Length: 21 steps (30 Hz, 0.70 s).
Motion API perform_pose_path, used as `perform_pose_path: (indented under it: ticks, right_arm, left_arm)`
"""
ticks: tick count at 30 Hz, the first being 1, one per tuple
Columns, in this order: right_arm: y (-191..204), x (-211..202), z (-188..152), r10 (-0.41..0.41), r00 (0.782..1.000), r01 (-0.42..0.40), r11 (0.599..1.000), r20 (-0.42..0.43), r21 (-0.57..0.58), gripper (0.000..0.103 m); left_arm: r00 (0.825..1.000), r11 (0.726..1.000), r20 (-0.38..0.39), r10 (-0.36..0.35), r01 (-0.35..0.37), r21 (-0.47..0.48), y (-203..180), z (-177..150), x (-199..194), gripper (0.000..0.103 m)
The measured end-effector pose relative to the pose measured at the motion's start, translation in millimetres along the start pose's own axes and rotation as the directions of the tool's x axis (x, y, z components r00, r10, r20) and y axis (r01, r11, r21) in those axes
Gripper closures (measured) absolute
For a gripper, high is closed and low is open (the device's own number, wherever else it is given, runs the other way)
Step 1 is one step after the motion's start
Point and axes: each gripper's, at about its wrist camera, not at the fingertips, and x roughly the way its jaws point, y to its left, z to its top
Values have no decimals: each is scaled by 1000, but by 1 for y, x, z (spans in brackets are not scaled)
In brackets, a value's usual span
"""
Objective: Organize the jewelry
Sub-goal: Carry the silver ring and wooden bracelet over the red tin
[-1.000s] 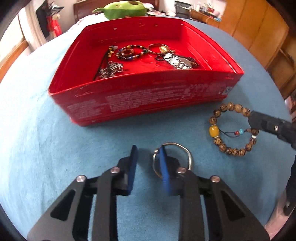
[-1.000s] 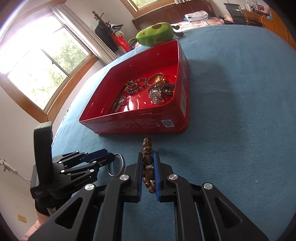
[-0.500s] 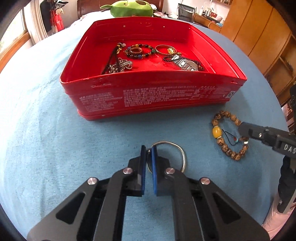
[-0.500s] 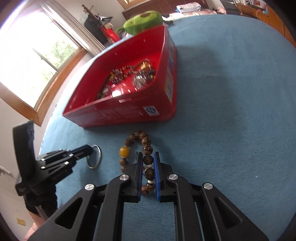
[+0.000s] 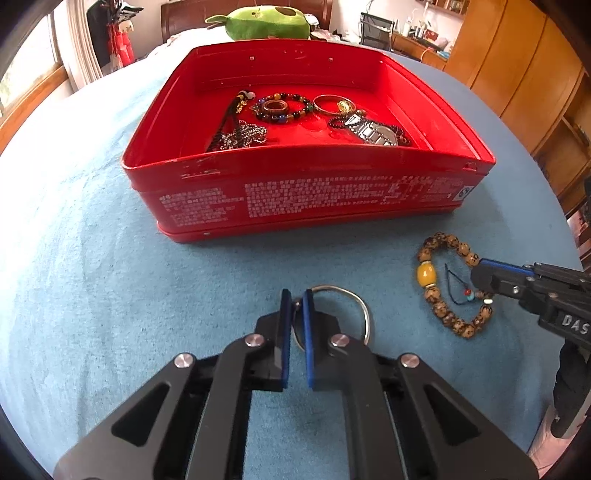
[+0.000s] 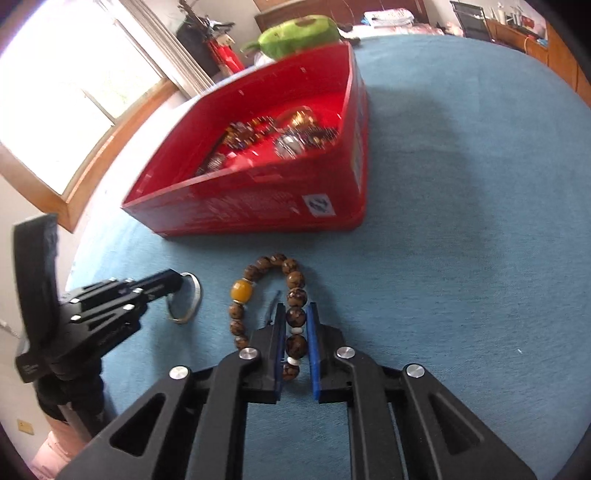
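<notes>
While resting on the blue cloth [image 5: 92,258] in front of the red tin box [image 5: 303,199], the two loose pieces are each caught by one pair of tongs. Left gripper [image 5: 296,306]: blue pads closed on the rim of the silver bangle [image 5: 364,310], the rest of the ring lying out to the right on the cloth. Right gripper [image 6: 296,321]: pads pressed on both sides of the wooden bead bracelet [image 6: 258,273], with two or three brown beads between them. On that bracelet, one large yellow bead [image 6: 242,290] at the far left side, and a thin dark cord inside the loop. Both pieces near the front wall of the box, not touching it. Inside the box: a dark beaded bracelet [image 5: 282,107], a gold bangle [image 5: 332,103], a silver chain [image 5: 243,136] and a metal watch [image 5: 373,133], all on the bottom. Behind the box, a green plush toy [image 5: 269,22]. At the left in the right wrist view, a bright window [image 6: 55,92] with a wooden frame.
</notes>
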Motion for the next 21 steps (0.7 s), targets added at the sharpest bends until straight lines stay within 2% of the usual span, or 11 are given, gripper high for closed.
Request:
perform_pose_path:
  ticks: [8,15,21]
  right_arm:
    - [9,-37,0,152,985,-151,988,78,-10,92]
    - [20,-55,4,169,980,-166,986,108,-34,92]
    - [31,-78,24,166,979,-158,985,121,-71,92]
  left_arm:
    - [995,998,89,-49,51,-26,6,-1,-41,99]
    - [982,998,176,-62,66,-19,4,-3,-80,99]
    - [977,998,203,-65,68,-7,3,10,-103,99]
